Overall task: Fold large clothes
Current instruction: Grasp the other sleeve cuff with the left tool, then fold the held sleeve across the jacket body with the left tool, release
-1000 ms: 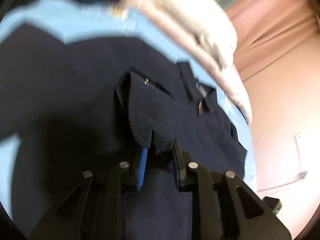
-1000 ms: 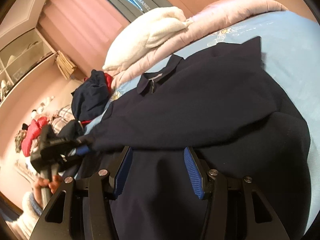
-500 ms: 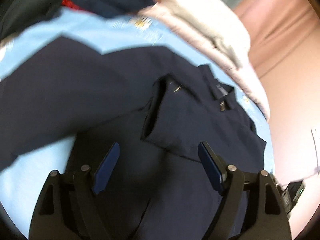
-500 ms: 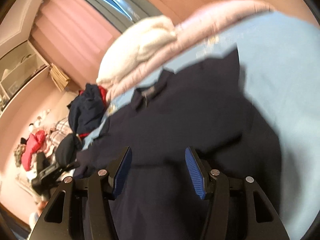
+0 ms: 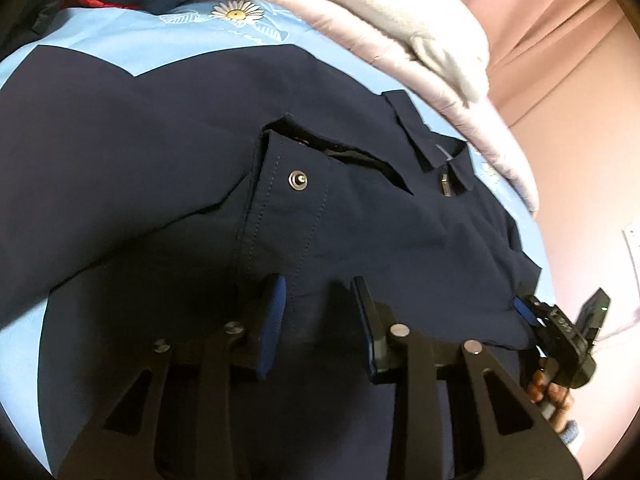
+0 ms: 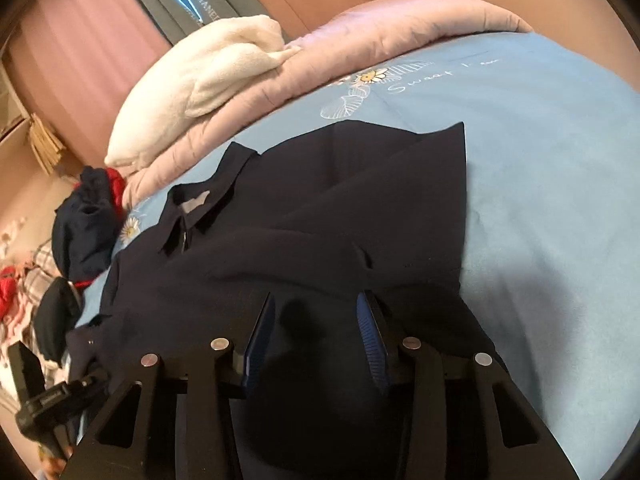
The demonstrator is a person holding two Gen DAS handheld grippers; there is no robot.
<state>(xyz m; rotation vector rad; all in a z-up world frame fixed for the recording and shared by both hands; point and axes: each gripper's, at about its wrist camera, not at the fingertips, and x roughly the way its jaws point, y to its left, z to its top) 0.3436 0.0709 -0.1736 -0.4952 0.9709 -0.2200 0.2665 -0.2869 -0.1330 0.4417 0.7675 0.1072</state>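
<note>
A large navy jacket with a collar and zip lies flat on the light blue bedsheet; it also shows in the right wrist view. One sleeve is folded across the chest, its cuff with a metal snap facing me. My left gripper is open, low over the cuff end of that sleeve, holding nothing. My right gripper is open over the jacket's lower body, with the other sleeve folded in beside it. The right gripper also shows at the left wrist view's right edge.
A pink quilt with a white fleece blanket on it lies along the far side of the bed. A heap of navy and red clothes sits at the bed's far left. Bare blue sheet spreads to the right.
The left gripper let go of the sleeve cuff, opened wide, then narrowed and sank close over the cuff. The right gripper stayed open while its view shifted; the sleeve now lies across the chest.
</note>
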